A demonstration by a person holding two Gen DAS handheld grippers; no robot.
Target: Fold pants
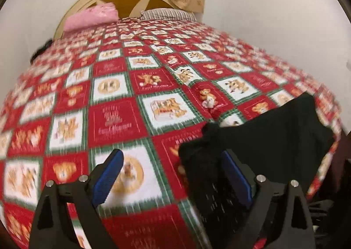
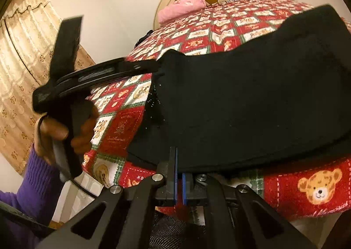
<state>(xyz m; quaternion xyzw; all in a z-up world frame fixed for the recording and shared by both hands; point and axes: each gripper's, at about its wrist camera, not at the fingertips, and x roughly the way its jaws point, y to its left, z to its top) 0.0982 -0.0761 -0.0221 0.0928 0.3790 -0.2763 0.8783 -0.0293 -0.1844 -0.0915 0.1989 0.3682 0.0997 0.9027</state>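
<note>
left wrist view: the left gripper (image 1: 173, 172) is spread wide and grasps nothing, with the black pants (image 1: 263, 139) bunched at lower right on the quilt (image 1: 122, 117). right wrist view: the right gripper (image 2: 179, 174) is clenched on the pants' near edge at lower centre. the fold looks partly done. a pink pillow (image 2: 182, 6) sits far off; nothing blocks.

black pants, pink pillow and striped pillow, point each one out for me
black pants (image 2: 252, 99), right wrist view, middle of the cloth
pink pillow (image 1: 92, 17), left wrist view, its top face
striped pillow (image 1: 169, 14), left wrist view, its front edge
</note>
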